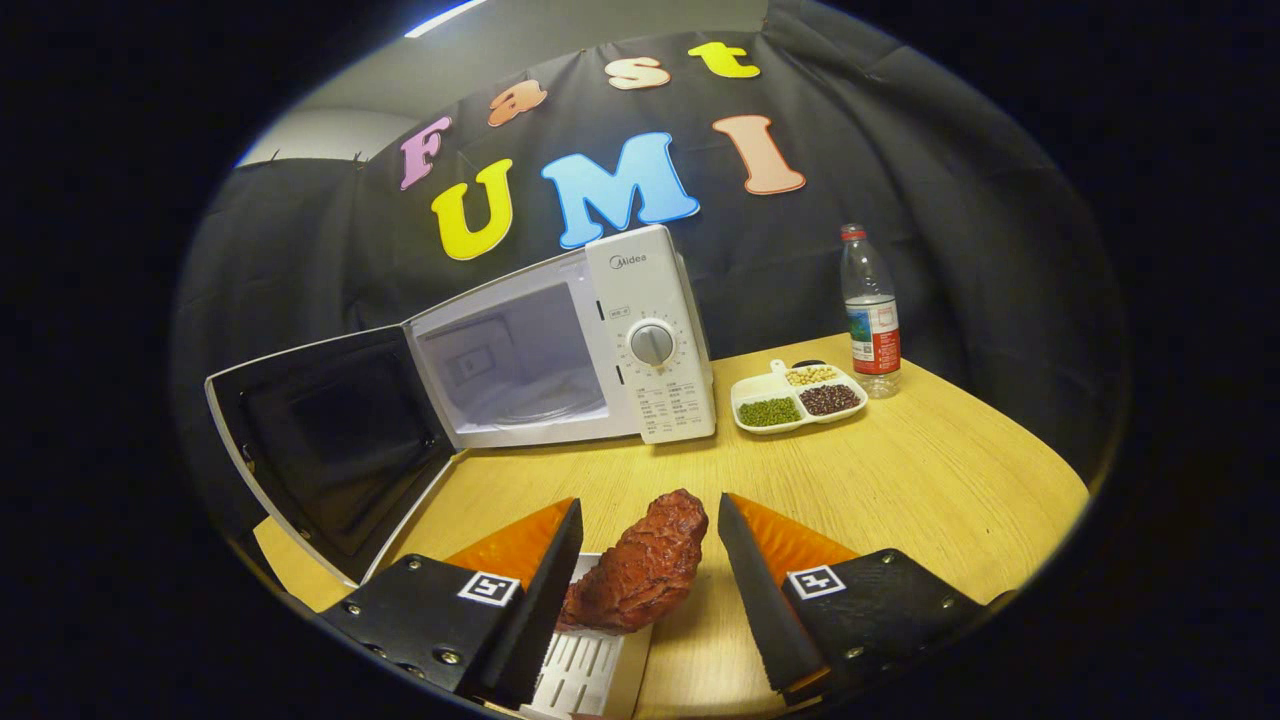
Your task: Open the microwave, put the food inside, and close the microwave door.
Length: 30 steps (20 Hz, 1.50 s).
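Fingers (575,570) spread wide, apart from each other, gripping nothing. Between them lay the piece of roasted meat (640,575), dark red-brown, tilted with its upper end toward 1 o'clock; close to the left finger, whether touching could not be told, with a clear gap to the right one. Rested partly on a white slotted tray (580,675) at 6 o'clock. Beyond the fingers, toward 11 o'clock, stood the white microwave (650,340), door (325,445) swung fully open to 9 o'clock, cavity (520,360) bare and lit. Open wooden tabletop (900,480) between the meat and the microwave. At 1 o'clock, just right of the microwave, sat a divided dish of beans (795,398), with a water bottle (870,315) beside it.
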Available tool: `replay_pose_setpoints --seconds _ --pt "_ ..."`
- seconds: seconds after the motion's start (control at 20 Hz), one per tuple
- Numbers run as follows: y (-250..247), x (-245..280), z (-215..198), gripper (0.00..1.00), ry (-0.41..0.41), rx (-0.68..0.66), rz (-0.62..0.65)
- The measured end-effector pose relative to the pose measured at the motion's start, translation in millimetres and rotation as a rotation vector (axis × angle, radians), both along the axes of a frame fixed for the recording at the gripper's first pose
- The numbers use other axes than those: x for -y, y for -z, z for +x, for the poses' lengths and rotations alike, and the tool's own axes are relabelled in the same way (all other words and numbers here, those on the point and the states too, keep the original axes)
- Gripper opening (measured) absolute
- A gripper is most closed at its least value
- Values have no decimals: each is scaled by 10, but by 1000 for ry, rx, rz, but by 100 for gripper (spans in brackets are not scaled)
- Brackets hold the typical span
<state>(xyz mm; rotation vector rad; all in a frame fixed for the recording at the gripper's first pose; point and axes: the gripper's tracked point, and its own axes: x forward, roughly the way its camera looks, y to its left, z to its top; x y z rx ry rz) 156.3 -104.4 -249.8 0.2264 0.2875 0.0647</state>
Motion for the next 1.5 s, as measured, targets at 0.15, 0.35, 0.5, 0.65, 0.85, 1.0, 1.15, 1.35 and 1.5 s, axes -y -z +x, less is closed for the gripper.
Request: replay_pose_setpoints --seconds 0.15,0.35,0.5,0.65,0.85,1.0,1.15,1.35,1.5 --pt "54 35 28 41 22 0 0" --pt "-118 -75 -38 25 -22 40 124" --pt "-190 -162 -83 16 -50 26 252" --pt "-161 -277 -184 15 -71 -33 353" --pt "-189 -442 -267 15 -115 -60 525" --pt "-50 -492 -317 15 -108 -126 573" --pt "-119 -554 -405 15 -135 -106 625" --pt "-191 -552 -351 8 -108 -85 625" --pt "-341 -463 -326 8 -72 -39 622"
